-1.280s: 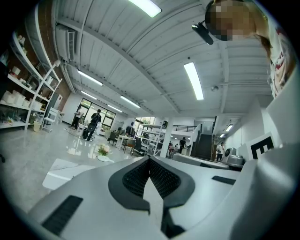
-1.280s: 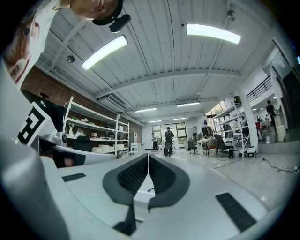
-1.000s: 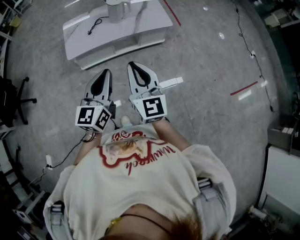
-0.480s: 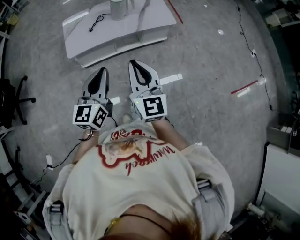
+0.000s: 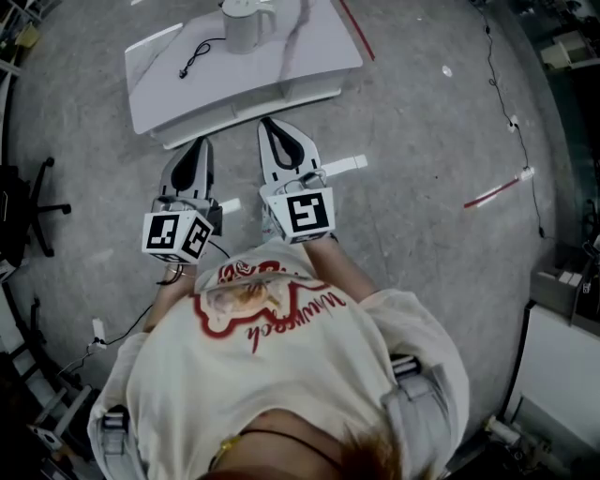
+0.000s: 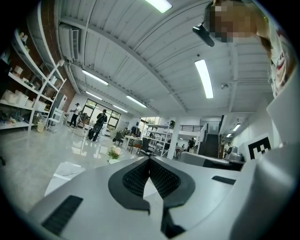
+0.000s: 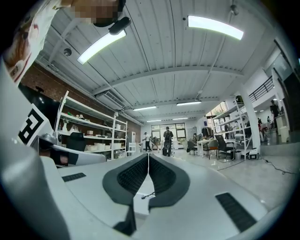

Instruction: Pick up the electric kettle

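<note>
While its jaws are pressing together on nothing, the right hand-held gripper (image 5: 273,128) is pointing level over the floor (image 5: 422,187). Its own view is showing the pads meeting along a thin seam. Just to its left, the left hand-held gripper (image 5: 195,148) is being held the same way, closed and empty, and pointing the same direction.

Directly ahead of both tips, a low white bench (image 5: 234,101) is sitting on the floor, its near edge close to the right one. A black cord (image 5: 192,52) is lying on the bench straight ahead of the left hand-held gripper. The kettle (image 5: 246,23) is standing upright at the bench's far side, well beyond both, roughly between their lines of aim.

As I judge it, the task is only beginning. Nothing is being touched, and reaching the kettle, opening the jaws, gripping and lifting are all not yet done.
</note>
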The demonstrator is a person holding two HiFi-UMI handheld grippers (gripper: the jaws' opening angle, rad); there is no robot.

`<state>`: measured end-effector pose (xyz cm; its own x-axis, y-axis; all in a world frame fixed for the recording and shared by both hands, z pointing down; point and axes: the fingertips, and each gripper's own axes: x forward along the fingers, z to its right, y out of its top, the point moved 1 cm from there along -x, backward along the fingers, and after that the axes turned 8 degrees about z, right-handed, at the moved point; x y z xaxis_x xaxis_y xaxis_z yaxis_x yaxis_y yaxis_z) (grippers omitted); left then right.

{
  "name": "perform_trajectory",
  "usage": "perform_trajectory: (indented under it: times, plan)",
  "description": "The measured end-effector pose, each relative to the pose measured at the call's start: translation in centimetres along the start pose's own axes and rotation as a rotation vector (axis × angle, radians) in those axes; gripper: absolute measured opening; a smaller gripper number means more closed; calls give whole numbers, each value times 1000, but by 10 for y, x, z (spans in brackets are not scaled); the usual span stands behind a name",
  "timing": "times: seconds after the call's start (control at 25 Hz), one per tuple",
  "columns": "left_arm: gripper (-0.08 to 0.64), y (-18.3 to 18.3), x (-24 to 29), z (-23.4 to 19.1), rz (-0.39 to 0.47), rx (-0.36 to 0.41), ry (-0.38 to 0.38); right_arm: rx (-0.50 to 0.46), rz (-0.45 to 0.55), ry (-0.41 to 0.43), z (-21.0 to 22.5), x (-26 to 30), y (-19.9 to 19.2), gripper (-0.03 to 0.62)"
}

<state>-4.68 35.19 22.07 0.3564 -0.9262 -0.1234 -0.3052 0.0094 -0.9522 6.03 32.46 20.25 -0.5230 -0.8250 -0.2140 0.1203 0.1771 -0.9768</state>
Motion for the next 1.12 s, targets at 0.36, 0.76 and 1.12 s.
perform_trajectory:
  times: [0.36,0.76,1.12]
  plan:
    - [-2,0,103,-38,17,-22,31,-25,-31,36,64,88,-14,15]
    - [-2,10,208,-65,33,-21,61,-28,-28,93,124,174,-19,15]
    - [-2,6,271,-77,32,11,96,-11,-20,139,168,223,-30,15]
